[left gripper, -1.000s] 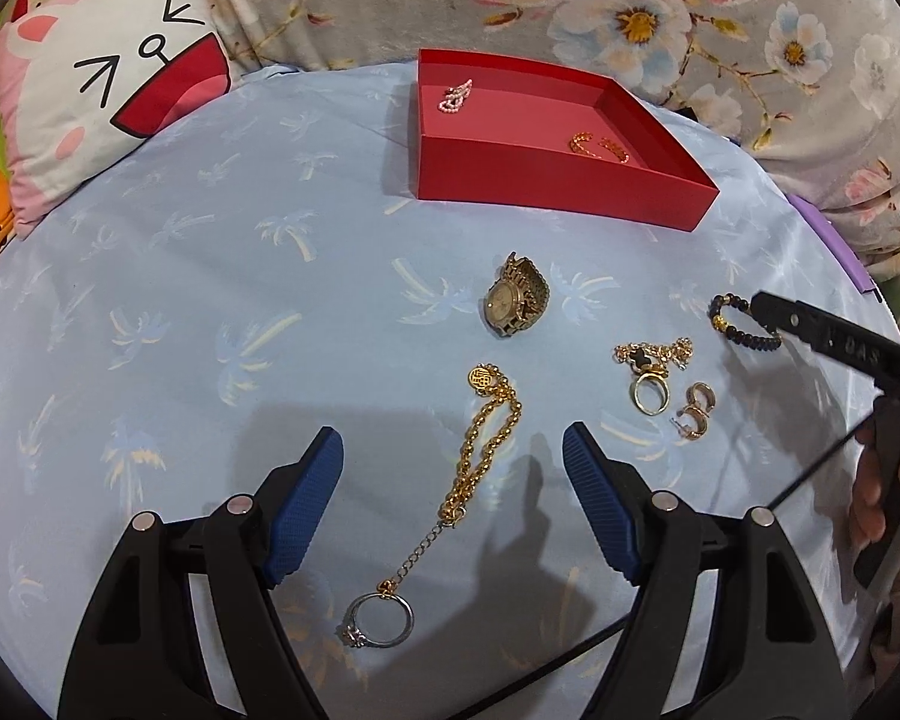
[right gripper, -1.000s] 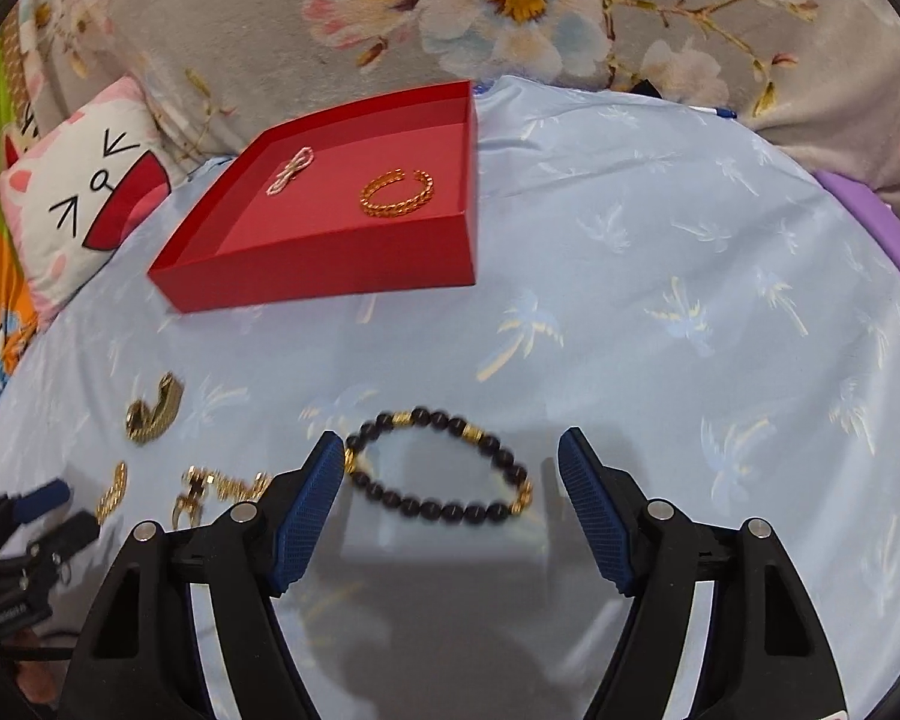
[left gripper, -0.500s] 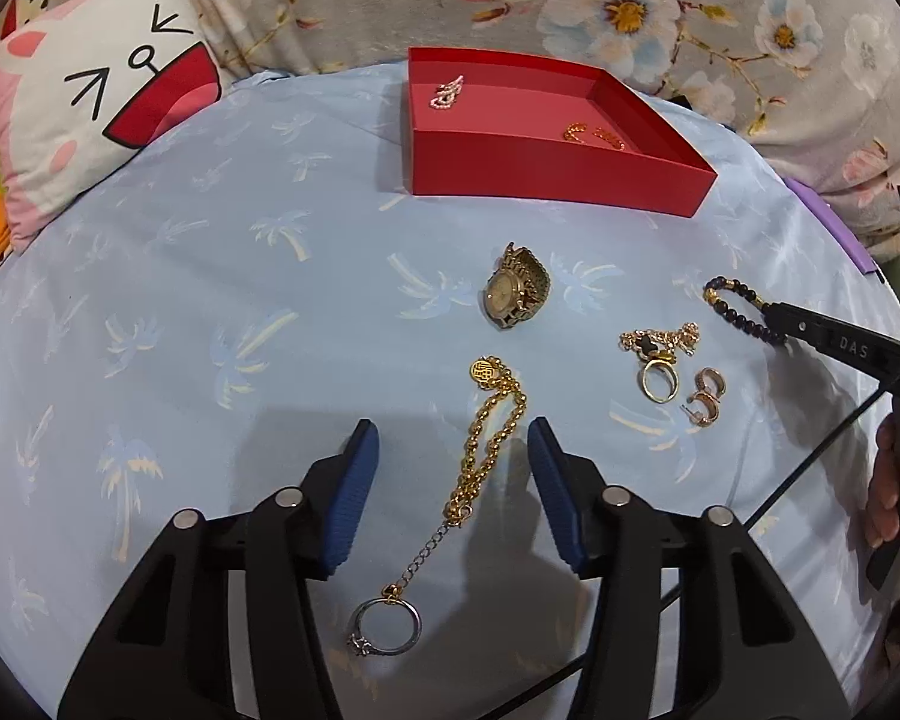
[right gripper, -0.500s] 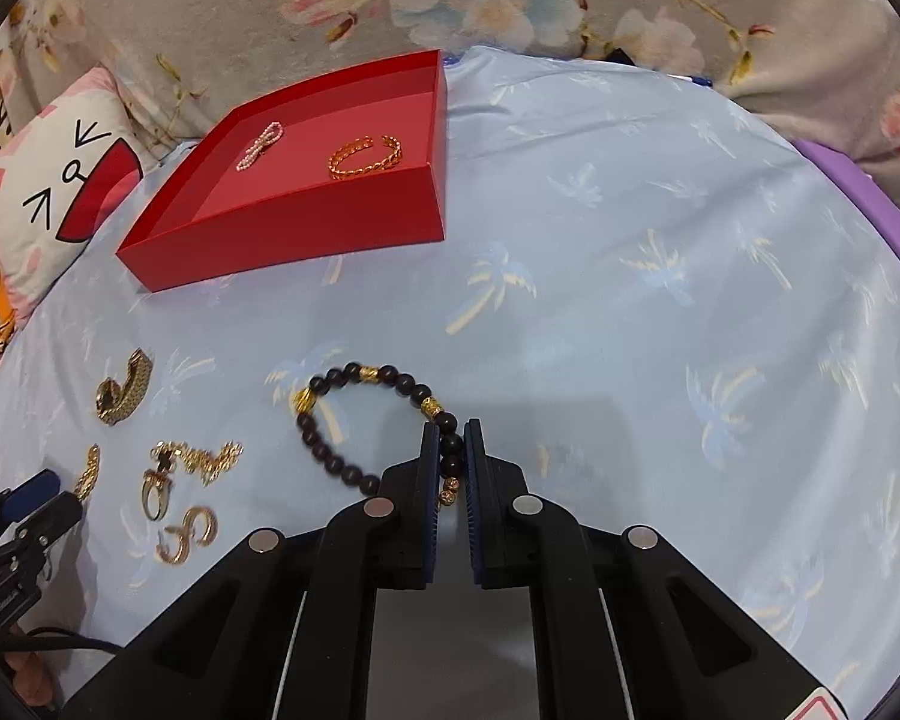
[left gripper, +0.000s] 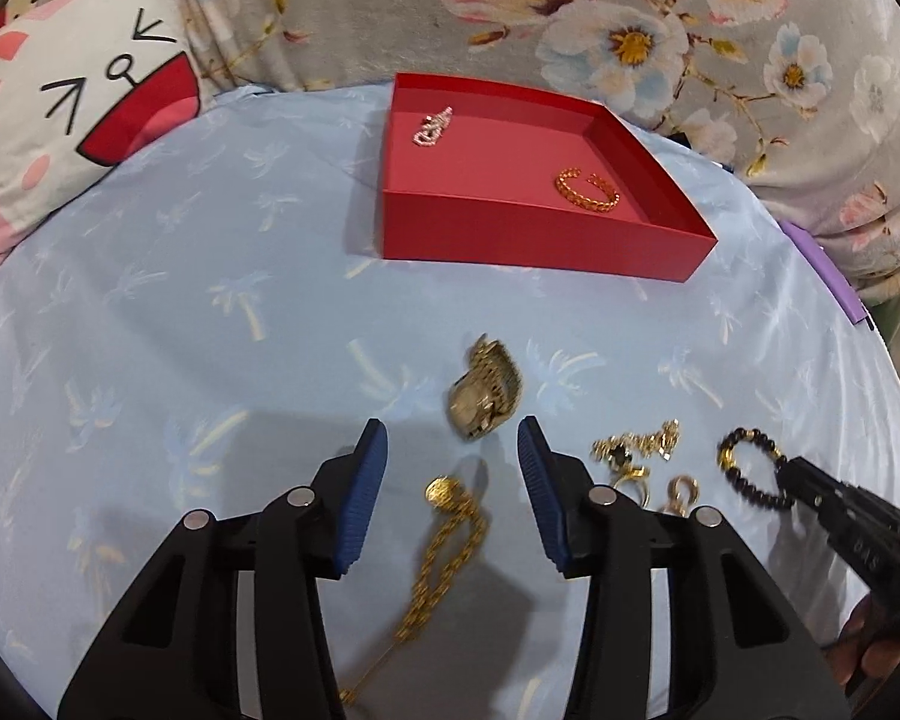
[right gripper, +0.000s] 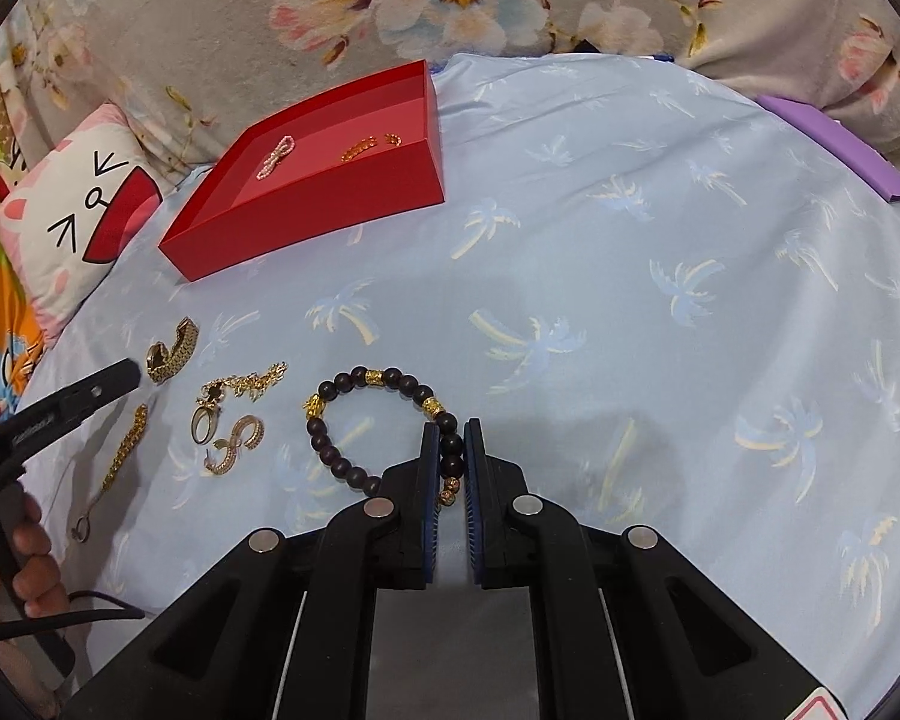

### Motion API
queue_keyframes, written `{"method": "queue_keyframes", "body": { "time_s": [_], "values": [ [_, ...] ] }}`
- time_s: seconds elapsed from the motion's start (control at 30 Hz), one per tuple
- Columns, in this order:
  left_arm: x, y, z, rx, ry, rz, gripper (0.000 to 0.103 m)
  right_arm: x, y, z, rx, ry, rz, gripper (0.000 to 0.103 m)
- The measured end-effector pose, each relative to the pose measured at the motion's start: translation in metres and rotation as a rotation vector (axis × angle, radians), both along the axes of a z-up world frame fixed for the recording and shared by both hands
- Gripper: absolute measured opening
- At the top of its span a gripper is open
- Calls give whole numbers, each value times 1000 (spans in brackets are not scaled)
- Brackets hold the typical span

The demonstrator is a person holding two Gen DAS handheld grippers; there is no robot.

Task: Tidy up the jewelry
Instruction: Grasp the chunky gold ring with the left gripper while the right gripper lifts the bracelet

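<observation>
My right gripper (right gripper: 452,429) is shut on the near side of a black bead bracelet with gold beads (right gripper: 354,381); the rest of the loop lies on the blue cloth. My left gripper (left gripper: 451,438) stands half open, its pads pressing nothing. The medallion end of a gold chain (left gripper: 450,522) lies between its fingers. A gold watch (left gripper: 486,399) lies just beyond the tips. The red tray (left gripper: 540,240) at the back holds a pearl bow brooch (left gripper: 432,126) and a gold open bangle (left gripper: 588,192).
A gold charm chain (right gripper: 240,387), a ring (right gripper: 204,423) and earrings (right gripper: 237,447) lie between the two grippers. A cat cushion (left gripper: 84,120) is at the back left, floral fabric behind, a purple edge (right gripper: 834,144) at the right. A hand (right gripper: 30,552) grips the left tool.
My right gripper went from wide open around the bracelet to shut on its near side. My left gripper narrowed to half open and moved forward along the gold chain towards the watch.
</observation>
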State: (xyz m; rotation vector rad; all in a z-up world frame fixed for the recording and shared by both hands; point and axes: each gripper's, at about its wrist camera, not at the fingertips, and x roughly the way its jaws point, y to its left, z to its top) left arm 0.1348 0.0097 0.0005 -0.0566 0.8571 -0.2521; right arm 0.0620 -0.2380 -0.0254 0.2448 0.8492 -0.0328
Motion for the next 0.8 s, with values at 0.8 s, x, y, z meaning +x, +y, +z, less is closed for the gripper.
{"method": "queue_keyframes", "body": {
  "time_s": [0.8],
  "values": [
    [-8,-17,36,-26,-30,-89,15,-3,4,40,14,-74,30,7]
  ]
}}
